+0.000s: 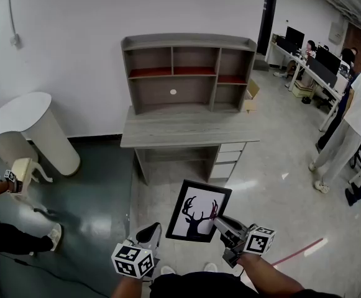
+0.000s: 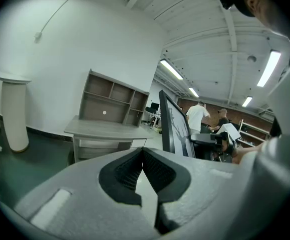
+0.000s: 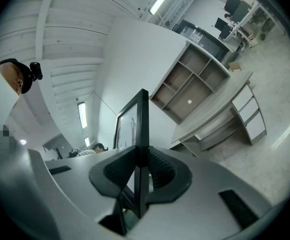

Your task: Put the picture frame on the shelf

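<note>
Black-framed picture (image 1: 199, 211) with a deer silhouette hangs in the air in the head view, tilted, above the pale floor (image 1: 279, 160) and well short of the grey desk (image 1: 186, 132). The right gripper (image 1: 217, 219) holds it by its right edge. The left gripper (image 1: 150, 233) sits just beside the picture's lower left corner, not touching it. The shelf (image 1: 186, 73), a grey unit with open compartments, stands on the desk against a white wall. A white round table (image 1: 25, 113) stands to the left. People stand and sit by desks with monitors at far right.

Left gripper view: the jaws (image 2: 143, 151) are closed together at their tips with nothing between them. Beyond them the picture (image 2: 168, 129) shows almost edge-on, upright, with the shelf (image 2: 112, 104) and desk to its left.

Right gripper view: the jaws (image 3: 141, 156) are clamped on the picture's (image 3: 142, 124) thin black edge, which rises straight up between the ribbed pads. The shelf (image 3: 194, 79) and desk lie beyond, to the right.
</note>
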A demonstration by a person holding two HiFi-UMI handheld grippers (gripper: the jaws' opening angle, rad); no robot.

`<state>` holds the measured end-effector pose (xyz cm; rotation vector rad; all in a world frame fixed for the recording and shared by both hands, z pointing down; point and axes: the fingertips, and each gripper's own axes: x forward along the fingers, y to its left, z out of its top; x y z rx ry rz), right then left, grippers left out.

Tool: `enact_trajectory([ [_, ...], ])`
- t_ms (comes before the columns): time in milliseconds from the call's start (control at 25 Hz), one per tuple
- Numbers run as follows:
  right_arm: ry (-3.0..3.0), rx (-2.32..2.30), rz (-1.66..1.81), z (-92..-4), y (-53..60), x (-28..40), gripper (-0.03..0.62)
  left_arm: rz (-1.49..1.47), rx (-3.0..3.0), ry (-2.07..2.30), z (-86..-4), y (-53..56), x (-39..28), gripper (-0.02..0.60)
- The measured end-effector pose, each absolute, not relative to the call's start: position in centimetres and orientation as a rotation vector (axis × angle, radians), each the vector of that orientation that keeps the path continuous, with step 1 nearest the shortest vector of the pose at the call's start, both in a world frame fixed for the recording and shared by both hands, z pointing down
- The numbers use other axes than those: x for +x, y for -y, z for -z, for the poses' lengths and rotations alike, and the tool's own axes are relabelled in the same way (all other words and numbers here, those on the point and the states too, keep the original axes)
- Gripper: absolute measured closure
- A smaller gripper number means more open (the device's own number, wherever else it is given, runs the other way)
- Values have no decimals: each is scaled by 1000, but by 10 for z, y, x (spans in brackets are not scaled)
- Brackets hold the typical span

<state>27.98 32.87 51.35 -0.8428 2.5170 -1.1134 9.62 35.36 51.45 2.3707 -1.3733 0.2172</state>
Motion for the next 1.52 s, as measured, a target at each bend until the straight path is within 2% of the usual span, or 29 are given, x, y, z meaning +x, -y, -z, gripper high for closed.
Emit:
enact_trajectory([
  [360, -2556, -938, 1096, -524, -328, 262, 511, -235, 2381, 1360, -520, -357, 74, 572],
  [1000, -2518, -946, 1149, -533, -326, 184, 511, -233, 2391, 1329, -522, -350, -5, 572],
  [1520, -2517, -950, 1129, -530, -237, 181, 511, -196, 2368, 1358, -522, -272, -18, 572],
])
